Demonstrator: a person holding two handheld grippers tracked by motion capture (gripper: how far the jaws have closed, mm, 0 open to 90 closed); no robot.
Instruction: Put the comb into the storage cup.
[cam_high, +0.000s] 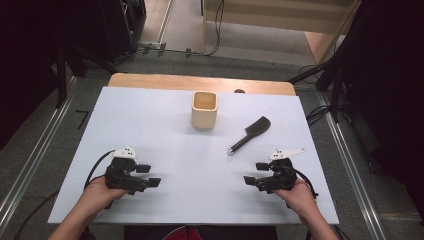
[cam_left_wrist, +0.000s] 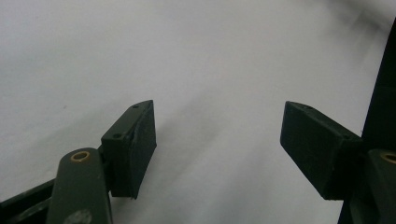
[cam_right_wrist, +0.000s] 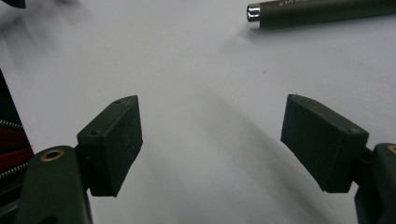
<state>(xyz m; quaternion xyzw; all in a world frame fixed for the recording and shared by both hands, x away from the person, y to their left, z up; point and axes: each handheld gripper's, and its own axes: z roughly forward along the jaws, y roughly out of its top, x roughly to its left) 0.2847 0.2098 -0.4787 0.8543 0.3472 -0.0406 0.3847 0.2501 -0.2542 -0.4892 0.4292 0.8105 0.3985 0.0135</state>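
A cream square cup (cam_high: 204, 109) stands upright at the back middle of the white table (cam_high: 165, 130). To its right lies a black spatula-like tool (cam_high: 250, 134) with a dark handle and a metal end cap (cam_right_wrist: 253, 12); that handle (cam_right_wrist: 322, 11) crosses the top of the right gripper view. My left gripper (cam_high: 148, 175) rests low at the front left, open, nothing between its pads (cam_left_wrist: 137, 144). My right gripper (cam_high: 255, 173) sits at the front right, open and empty, a short way in front of the tool's handle end.
A wooden strip (cam_high: 200, 82) borders the table's far edge. Metal rails (cam_high: 30, 160) run along both sides on the floor, with cables and dark stands behind. Bare white surface lies between the two grippers.
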